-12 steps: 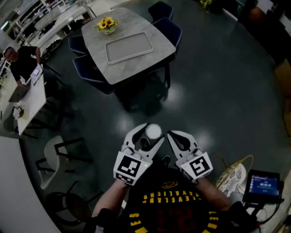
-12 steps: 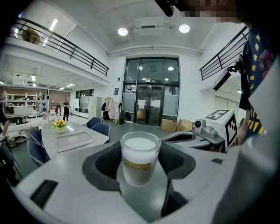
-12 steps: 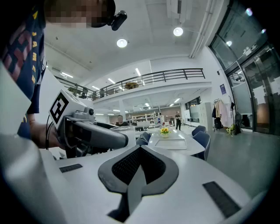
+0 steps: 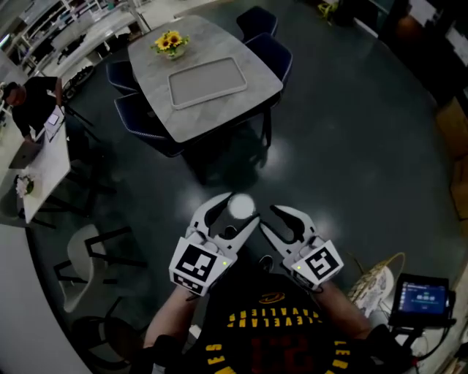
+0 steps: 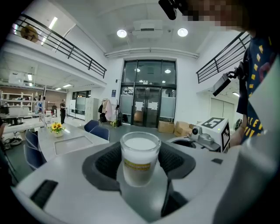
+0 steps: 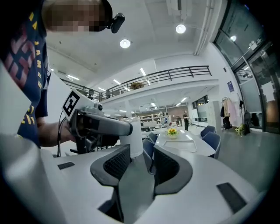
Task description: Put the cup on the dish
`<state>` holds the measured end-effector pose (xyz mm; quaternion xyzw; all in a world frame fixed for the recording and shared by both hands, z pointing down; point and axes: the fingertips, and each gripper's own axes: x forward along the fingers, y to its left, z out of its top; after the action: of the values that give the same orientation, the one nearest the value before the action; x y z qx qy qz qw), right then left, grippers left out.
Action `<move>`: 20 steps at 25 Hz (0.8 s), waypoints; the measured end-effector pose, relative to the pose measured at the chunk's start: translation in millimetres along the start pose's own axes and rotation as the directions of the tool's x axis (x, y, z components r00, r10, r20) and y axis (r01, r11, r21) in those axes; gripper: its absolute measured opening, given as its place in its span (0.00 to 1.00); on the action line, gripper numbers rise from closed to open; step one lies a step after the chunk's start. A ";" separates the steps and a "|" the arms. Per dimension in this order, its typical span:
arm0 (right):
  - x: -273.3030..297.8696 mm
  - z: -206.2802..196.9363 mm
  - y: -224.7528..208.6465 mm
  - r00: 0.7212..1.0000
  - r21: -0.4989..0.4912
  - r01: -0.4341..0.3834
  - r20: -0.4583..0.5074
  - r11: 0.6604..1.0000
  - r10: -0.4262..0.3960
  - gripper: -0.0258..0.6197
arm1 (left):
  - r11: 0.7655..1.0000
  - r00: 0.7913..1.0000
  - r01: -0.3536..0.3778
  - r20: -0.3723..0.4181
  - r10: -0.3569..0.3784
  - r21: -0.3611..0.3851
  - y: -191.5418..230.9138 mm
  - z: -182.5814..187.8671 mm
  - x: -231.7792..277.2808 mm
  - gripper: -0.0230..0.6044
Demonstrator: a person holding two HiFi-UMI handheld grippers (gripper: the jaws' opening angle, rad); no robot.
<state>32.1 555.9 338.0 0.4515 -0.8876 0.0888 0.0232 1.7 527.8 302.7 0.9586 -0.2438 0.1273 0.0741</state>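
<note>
Carrying step: left claw (image 4: 232, 217) clamped on the cup (image 5: 139, 158), right claw (image 6: 143, 154) apart, empty. The next move is probably approaching the distant surface (image 4: 245, 45) and its tray (image 4: 207, 82).

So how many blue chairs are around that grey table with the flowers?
4. In the head view, two stand right of the table: far chair, near chair; two left of it: upper chair, lower chair. More may hide under it.

From my seat, the left gripper (image 4: 235, 210) carrying the cup (image 4: 240, 206) now sits slightly further left, and the table (image 4: 248, 88) slides a touch lower in the head view.
</note>
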 end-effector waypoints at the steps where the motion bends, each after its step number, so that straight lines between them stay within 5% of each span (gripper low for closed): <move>1: 3.7 0.7 3.4 0.999 -0.002 -0.032 -0.002 0.999 0.032 0.30 | 1.000 1.000 0.001 0.002 -0.001 0.001 1.7 1.9 -0.7 0.46; 8: 32.8 0.4 18.0 0.993 -0.062 -0.115 -0.017 0.991 0.114 0.38 | 1.000 1.000 0.011 -0.012 -0.011 -0.023 7.2 -2.0 0.3 0.46; 20: 90.8 6.4 -8.9 0.994 -0.042 -0.110 -0.008 0.993 0.110 0.38 | 0.999 0.999 0.032 -0.020 -0.033 -0.028 57.0 3.6 27.2 0.46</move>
<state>-14.2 477.2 343.9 0.4009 -0.9127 0.0724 0.0304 -2.1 465.3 311.4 0.9600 -0.2291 0.1324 0.0918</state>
